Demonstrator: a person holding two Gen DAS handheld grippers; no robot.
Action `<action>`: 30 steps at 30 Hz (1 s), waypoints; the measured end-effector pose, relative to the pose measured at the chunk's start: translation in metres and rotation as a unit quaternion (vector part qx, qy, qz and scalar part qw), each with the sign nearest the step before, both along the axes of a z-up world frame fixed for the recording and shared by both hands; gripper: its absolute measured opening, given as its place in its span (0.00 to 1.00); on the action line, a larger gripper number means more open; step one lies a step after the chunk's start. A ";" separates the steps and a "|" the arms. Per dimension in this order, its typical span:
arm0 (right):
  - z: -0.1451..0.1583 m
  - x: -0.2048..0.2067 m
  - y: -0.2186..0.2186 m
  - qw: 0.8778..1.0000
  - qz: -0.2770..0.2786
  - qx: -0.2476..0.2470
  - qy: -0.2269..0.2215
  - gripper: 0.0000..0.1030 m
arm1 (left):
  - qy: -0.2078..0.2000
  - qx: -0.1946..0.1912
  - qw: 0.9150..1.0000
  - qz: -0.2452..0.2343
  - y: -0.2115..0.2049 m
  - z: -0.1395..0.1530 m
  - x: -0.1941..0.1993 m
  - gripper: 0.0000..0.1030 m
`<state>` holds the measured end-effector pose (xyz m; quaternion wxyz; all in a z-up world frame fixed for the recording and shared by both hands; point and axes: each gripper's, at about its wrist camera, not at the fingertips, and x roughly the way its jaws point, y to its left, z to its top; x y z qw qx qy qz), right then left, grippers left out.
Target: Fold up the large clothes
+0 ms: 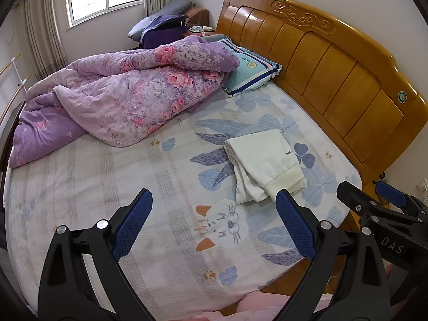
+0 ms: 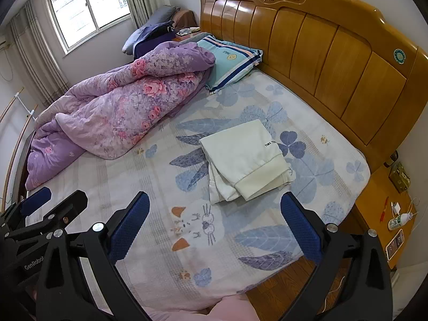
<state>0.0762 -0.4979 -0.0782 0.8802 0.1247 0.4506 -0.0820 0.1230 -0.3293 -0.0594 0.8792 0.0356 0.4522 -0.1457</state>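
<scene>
A cream-white garment (image 1: 263, 164) lies folded into a compact stack on the bed sheet (image 1: 107, 176), near the headboard side; it also shows in the right wrist view (image 2: 244, 160). My left gripper (image 1: 214, 224) is open and empty, held above the sheet, back from the garment. My right gripper (image 2: 214, 227) is open and empty, likewise above the sheet in front of the garment. The right gripper also shows at the right edge of the left wrist view (image 1: 374, 200), and the left gripper at the left edge of the right wrist view (image 2: 53, 203).
A crumpled purple floral quilt (image 1: 120, 99) covers the far left of the bed. A blue striped pillow (image 1: 251, 69) lies by the wooden headboard (image 1: 321, 61). A nightstand (image 2: 379, 214) with small items stands at the right. Wooden floor (image 2: 281, 281) shows beyond the bed edge.
</scene>
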 end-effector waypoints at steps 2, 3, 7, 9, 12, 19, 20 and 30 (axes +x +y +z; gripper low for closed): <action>0.000 0.000 0.000 1.000 -0.001 -0.001 0.000 0.92 | -0.002 0.002 1.000 0.000 0.000 0.000 0.000 0.91; 0.000 0.000 0.000 1.000 -0.001 -0.002 0.000 0.92 | -0.002 0.003 1.000 0.000 0.000 0.000 0.001 0.91; 0.000 0.003 0.000 1.000 0.000 -0.002 0.000 0.92 | -0.002 0.003 1.000 0.001 0.001 -0.001 0.003 0.91; 0.000 0.003 0.000 1.000 0.000 -0.003 0.001 0.92 | -0.001 0.003 1.000 0.001 0.001 -0.001 0.004 0.91; 0.000 0.003 0.000 1.000 0.000 -0.003 0.001 0.92 | -0.002 0.004 1.000 0.002 0.001 -0.001 0.004 0.91; 0.000 0.004 0.000 1.000 0.000 -0.005 0.002 0.92 | -0.001 0.003 1.000 0.006 0.001 -0.001 0.005 0.91; -0.001 0.004 0.000 1.000 0.000 -0.006 0.003 0.92 | 0.000 0.000 1.000 0.006 0.001 -0.001 0.006 0.91; -0.003 0.001 -0.002 1.000 -0.002 -0.009 0.004 0.92 | -0.008 0.000 1.000 -0.002 0.003 -0.001 0.003 0.91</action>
